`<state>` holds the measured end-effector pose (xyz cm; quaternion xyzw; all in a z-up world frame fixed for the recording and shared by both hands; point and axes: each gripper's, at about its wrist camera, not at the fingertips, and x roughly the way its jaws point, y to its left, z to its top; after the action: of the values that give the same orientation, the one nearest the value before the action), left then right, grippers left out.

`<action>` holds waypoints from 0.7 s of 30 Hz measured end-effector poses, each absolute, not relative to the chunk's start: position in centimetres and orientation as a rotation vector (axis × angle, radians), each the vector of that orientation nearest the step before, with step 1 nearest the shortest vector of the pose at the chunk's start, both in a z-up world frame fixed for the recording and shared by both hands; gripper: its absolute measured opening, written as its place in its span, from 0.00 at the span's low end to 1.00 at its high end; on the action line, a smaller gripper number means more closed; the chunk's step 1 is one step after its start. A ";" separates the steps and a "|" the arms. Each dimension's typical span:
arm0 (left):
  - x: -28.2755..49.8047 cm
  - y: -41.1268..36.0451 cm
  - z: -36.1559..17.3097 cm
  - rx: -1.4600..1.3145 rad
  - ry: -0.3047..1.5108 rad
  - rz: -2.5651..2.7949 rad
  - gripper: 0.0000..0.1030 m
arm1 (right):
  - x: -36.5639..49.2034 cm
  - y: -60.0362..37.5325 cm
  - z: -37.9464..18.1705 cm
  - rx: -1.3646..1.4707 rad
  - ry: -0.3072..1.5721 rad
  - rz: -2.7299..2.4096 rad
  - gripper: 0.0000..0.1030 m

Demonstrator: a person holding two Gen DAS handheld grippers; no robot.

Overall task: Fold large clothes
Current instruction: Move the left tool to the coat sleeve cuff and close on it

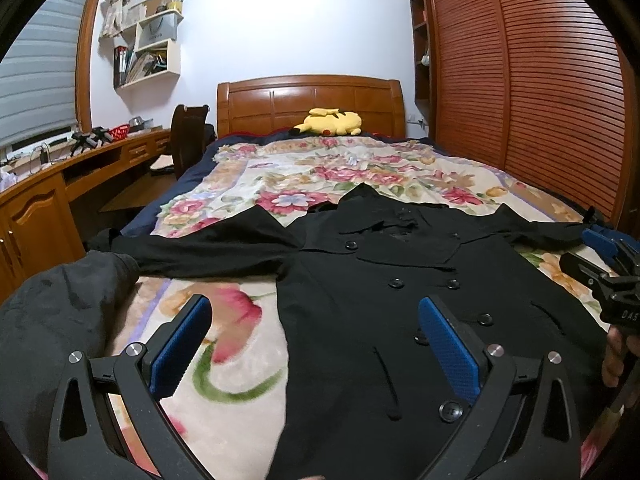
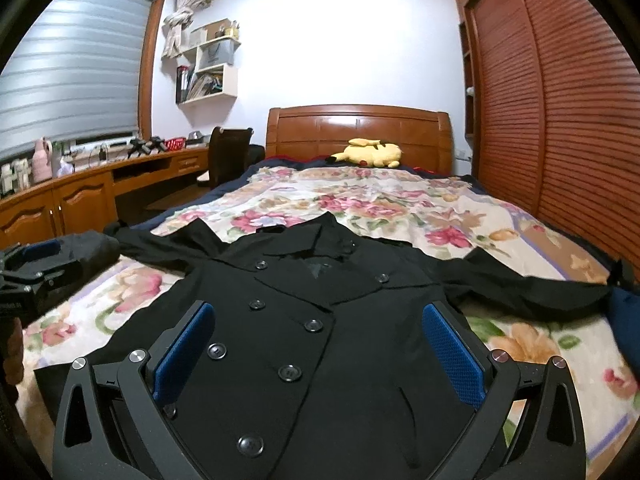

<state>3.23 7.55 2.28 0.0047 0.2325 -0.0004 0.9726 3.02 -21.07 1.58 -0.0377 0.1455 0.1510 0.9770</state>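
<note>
Left tongs (image 1: 314,344) spread wide, blue pads (image 1: 182,348) well apart, gripping nothing, hovering over the near left edge of a black coat (image 1: 380,300). Right tongs (image 2: 320,356) likewise wide open and empty, poised above the coat's buttoned front, with a row of black buttons (image 2: 290,372) showing between the pads. Seen from the left wrist, right tongs at the far right edge near the end of the coat's right sleeve (image 1: 536,232). Coat spread flat, front up, on a floral blanket (image 1: 360,172) covering the bed, collar toward the far end, both sleeves stretched out to left and right. Left sleeve (image 1: 192,248) reaching toward a dark bundle of cloth (image 1: 52,300) at the near left (what kind of cloth, impossible to tell). Beyond the blanket, a yellow plush toy (image 1: 332,122) lying against the wooden headboard (image 1: 310,100). Along the left wall, a wooden desk (image 1: 48,192) under a window blind (image 1: 36,80), with white wall shelves (image 1: 150,48) farther along. On the right, a slatted wooden wardrobe (image 1: 528,92).
</note>
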 end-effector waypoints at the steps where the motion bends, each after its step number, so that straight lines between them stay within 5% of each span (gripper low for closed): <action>1: 3.6 7.9 2.3 0.010 0.476 -0.003 1.00 | 3.4 -20.7 1.6 -0.082 0.298 0.309 1.00; 13: 10.2 13.6 1.7 -0.004 0.541 0.034 0.98 | 9.4 -17.3 2.6 -0.101 0.345 0.386 1.00; 21: 15.9 18.0 -1.1 -0.074 0.636 0.061 0.88 | 13.6 -15.8 1.7 -0.158 0.415 0.433 1.00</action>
<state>15.91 17.99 -1.08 -0.0364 0.3126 0.0299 0.9487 13.59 -15.84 1.65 -0.0779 0.2040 0.2131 0.9523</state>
